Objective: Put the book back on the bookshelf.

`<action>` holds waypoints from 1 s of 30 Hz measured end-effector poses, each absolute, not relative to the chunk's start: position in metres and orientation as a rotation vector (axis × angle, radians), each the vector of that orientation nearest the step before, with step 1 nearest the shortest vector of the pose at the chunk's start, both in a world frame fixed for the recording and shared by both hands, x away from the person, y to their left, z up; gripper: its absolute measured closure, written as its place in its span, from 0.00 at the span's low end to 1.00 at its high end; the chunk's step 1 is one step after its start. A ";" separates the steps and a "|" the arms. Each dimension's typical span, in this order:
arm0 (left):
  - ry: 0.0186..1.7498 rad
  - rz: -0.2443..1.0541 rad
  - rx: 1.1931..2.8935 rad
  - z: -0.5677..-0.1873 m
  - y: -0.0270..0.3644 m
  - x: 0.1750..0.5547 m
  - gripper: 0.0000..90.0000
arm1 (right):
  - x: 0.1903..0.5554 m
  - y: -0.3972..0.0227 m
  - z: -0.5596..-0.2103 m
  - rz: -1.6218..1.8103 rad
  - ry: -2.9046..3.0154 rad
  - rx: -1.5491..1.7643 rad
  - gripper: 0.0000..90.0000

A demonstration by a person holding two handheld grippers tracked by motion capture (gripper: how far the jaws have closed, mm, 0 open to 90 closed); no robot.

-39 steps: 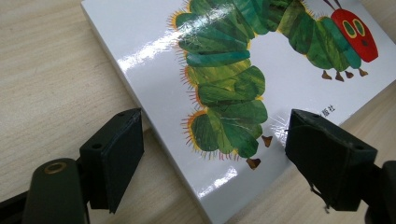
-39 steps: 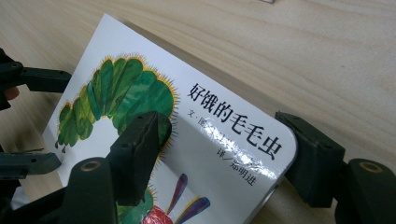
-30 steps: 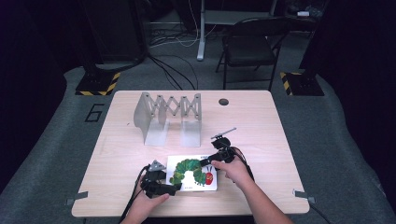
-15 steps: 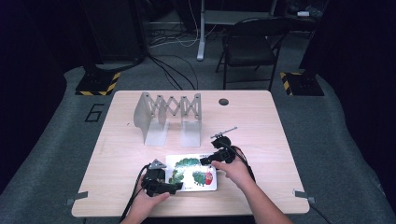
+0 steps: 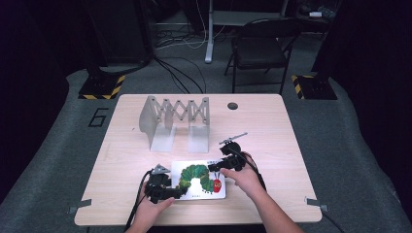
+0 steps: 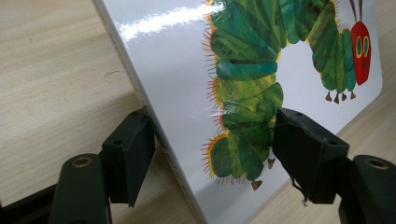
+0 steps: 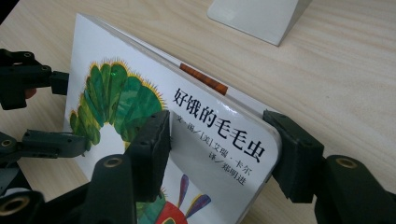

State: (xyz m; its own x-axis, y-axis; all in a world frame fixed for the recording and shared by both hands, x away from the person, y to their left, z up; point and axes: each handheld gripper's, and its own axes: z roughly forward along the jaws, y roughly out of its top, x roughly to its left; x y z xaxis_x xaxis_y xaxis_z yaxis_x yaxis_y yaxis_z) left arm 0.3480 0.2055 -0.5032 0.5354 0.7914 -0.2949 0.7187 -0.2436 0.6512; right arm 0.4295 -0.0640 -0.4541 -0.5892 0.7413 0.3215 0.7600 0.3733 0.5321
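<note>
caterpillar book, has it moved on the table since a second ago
No. In the high view the caterpillar book lies at the same spot below the grey folding rack, near the table's front edge, as before.

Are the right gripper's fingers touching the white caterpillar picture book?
Touching. In the right gripper view, the right gripper, whose fingers have just been closing, presses the white caterpillar picture book cover and back at its corner.
</note>
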 end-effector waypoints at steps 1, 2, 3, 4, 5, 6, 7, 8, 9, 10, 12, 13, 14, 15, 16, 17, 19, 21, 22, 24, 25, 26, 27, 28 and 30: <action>1.211 0.128 2.024 -0.501 0.207 0.349 0.37 | 0.429 -0.065 -0.453 -1.033 -2.584 -1.399 0.49; 1.230 0.134 2.000 -0.500 0.207 0.348 0.39 | 0.429 -0.064 -0.451 -1.038 -2.574 -1.414 0.50; 1.236 0.133 2.004 -0.498 0.208 0.348 0.41 | 0.429 -0.065 -0.450 -1.057 -2.587 -1.400 0.51; 1.232 0.141 2.003 -0.497 0.209 0.349 0.43 | 0.427 -0.064 -0.448 -1.060 -2.572 -1.412 0.52; 1.237 0.141 1.999 -0.496 0.211 0.349 0.45 | 0.427 -0.064 -0.447 -1.075 -2.572 -1.403 0.53; 1.235 0.159 1.995 -0.495 0.211 0.349 0.46 | 0.427 -0.065 -0.446 -1.087 -2.591 -1.382 0.53; 1.236 0.156 1.991 -0.494 0.212 0.349 0.47 | 0.426 -0.064 -0.444 -1.090 -2.582 -1.385 0.54; 1.245 0.171 1.978 -0.494 0.212 0.349 0.48 | 0.426 -0.064 -0.443 -1.095 -2.590 -1.380 0.54; 1.243 0.178 1.973 -0.493 0.213 0.349 0.49 | 0.425 -0.064 -0.441 -1.105 -2.589 -1.376 0.54; 1.241 0.182 1.977 -0.491 0.214 0.349 0.50 | 0.425 -0.063 -0.439 -1.106 -2.591 -1.368 0.54; 1.238 0.207 1.967 -0.489 0.216 0.350 0.51 | 0.424 -0.062 -0.436 -1.125 -2.603 -1.360 0.54; 1.235 0.225 1.962 -0.488 0.217 0.349 0.52 | 0.423 -0.062 -0.435 -1.130 -2.611 -1.356 0.54; 1.238 0.233 1.948 -0.487 0.217 0.349 0.53 | 0.423 -0.062 -0.433 -1.146 -2.610 -1.347 0.54; 1.232 0.243 1.948 -0.485 0.219 0.349 0.54 | 0.422 -0.062 -0.431 -1.148 -2.609 -1.340 0.54; 1.228 0.256 1.943 -0.483 0.220 0.348 0.55 | 0.421 -0.062 -0.429 -1.160 -2.605 -1.334 0.54; 1.225 0.273 1.937 -0.480 0.221 0.348 0.56 | 0.420 -0.062 -0.427 -1.173 -2.600 -1.327 0.54; 1.211 0.310 1.936 -0.476 0.222 0.347 0.58 | 0.419 -0.061 -0.423 -1.190 -2.596 -1.312 0.53; 1.200 0.351 1.946 -0.473 0.223 0.345 0.58 | 0.417 -0.060 -0.420 -1.197 -2.603 -1.289 0.52; 1.194 0.375 1.954 -0.473 0.223 0.344 0.58 | 0.417 -0.060 -0.419 -1.190 -2.625 -1.254 0.52; 1.192 0.372 1.969 -0.473 0.223 0.343 0.58 | 0.415 -0.057 -0.418 -1.175 -2.642 -1.248 0.51; 1.194 0.375 1.978 -0.474 0.222 0.343 0.59 | 0.414 -0.056 -0.418 -1.165 -2.650 -1.236 0.51; 1.199 0.370 1.986 -0.477 0.223 0.343 0.59 | 0.414 -0.055 -0.418 -1.162 -2.659 -1.217 0.52; 1.195 0.367 1.989 -0.477 0.224 0.343 0.59 | 0.413 -0.055 -0.418 -1.157 -2.653 -1.206 0.51; 1.190 0.366 1.989 -0.477 0.224 0.342 0.59 | 0.413 -0.054 -0.418 -1.167 -2.647 -1.201 0.51; 1.178 0.356 2.002 -0.477 0.225 0.342 0.59 | 0.412 -0.054 -0.418 -1.170 -2.642 -1.206 0.51</action>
State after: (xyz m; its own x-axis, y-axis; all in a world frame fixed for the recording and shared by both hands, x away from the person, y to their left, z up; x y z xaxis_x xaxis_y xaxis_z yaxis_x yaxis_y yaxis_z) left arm 0.3419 0.2249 -0.4767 0.5332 0.8348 -0.1374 0.6193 -0.2745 0.7356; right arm 0.4121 -0.0537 -0.4181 -0.7034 0.6460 0.2965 0.6539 0.4244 0.6264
